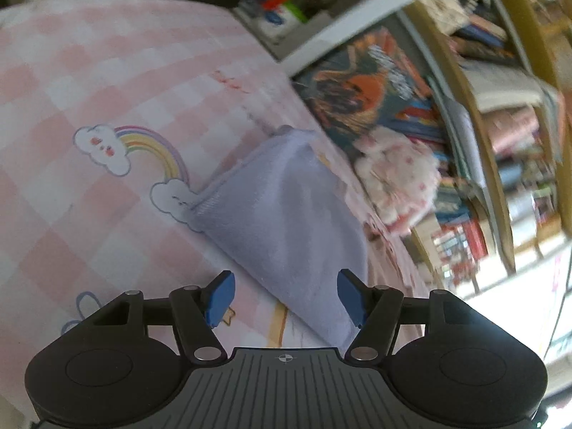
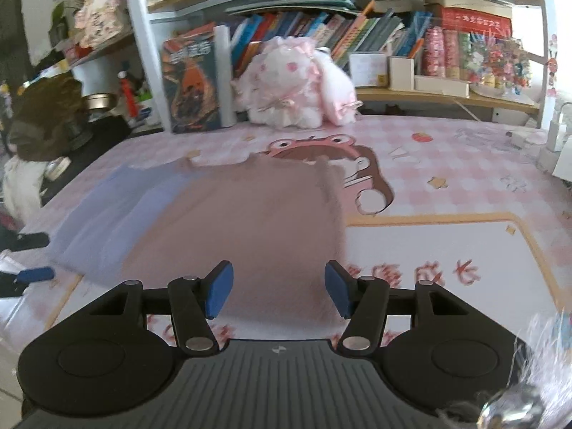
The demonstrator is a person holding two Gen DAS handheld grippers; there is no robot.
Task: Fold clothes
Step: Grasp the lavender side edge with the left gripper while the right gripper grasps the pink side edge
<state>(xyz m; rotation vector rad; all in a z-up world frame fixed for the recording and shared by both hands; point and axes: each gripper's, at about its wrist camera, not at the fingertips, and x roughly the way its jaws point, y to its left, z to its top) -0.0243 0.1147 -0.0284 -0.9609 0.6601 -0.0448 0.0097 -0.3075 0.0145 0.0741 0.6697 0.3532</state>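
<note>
Flanking folded lilac-and-pink cloth [image 2: 221, 214], both grippers' jaws apart, empty; plush toy [image 2: 296, 85] beyond.

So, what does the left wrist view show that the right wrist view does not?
Only the left wrist view shows the rainbow print on the pink mat, and the left gripper open over the cloth's edge.

Only the right wrist view shows the brownish half of the cloth, the frog print and the right gripper, open, nothing pinched.

Both show the lilac cloth lying on the mat, the white and pink plush toy and the bookshelf.
</note>
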